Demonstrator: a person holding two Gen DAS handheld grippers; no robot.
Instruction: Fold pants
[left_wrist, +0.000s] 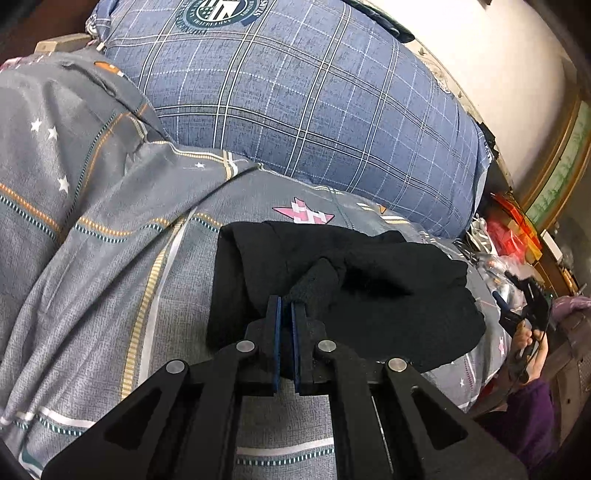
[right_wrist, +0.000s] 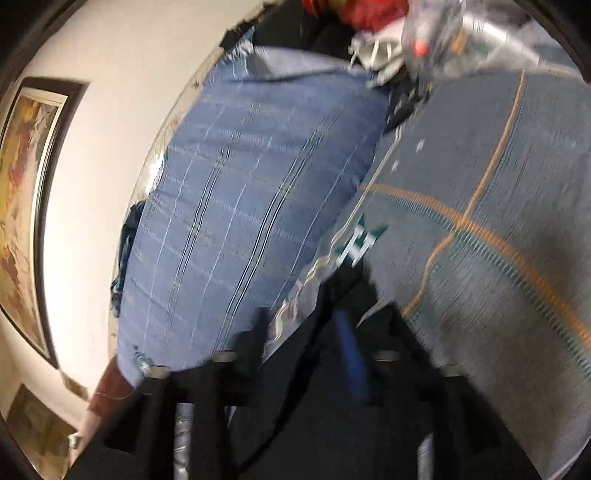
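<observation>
- left tongs (left_wrist: 286, 306), low centre in the left wrist view, are clenched on a pinched-up ridge of the black pants (left_wrist: 351, 291), the blue pads pressed together on the cloth.
- from that pinch the pants spread away toward one and two o'clock, a bunched dark heap lying on the grey star-print bedspread (left_wrist: 110, 258); its long axis runs roughly nine to three o'clock across the bed.
- right tongs (right_wrist: 306, 332), blurred in their own view, stand released: one blue pad shows with a gap beside it and nothing visibly pressed between the jaws. dark cloth lies just below them at six o'clock.
- in the left wrist view the right tongs appear at three o'clock, held by a hand (left_wrist: 532, 350) in a purple sleeve, just off the pants' far edge.
- judged from this, the left hand is the nearer and the only one holding; the coming fold likely turns on carrying that pinched edge across the heap.
- blue plaid pillow (left_wrist: 314, 110) sits beyond at twelve o'clock, clutter at the bed's right end.
</observation>
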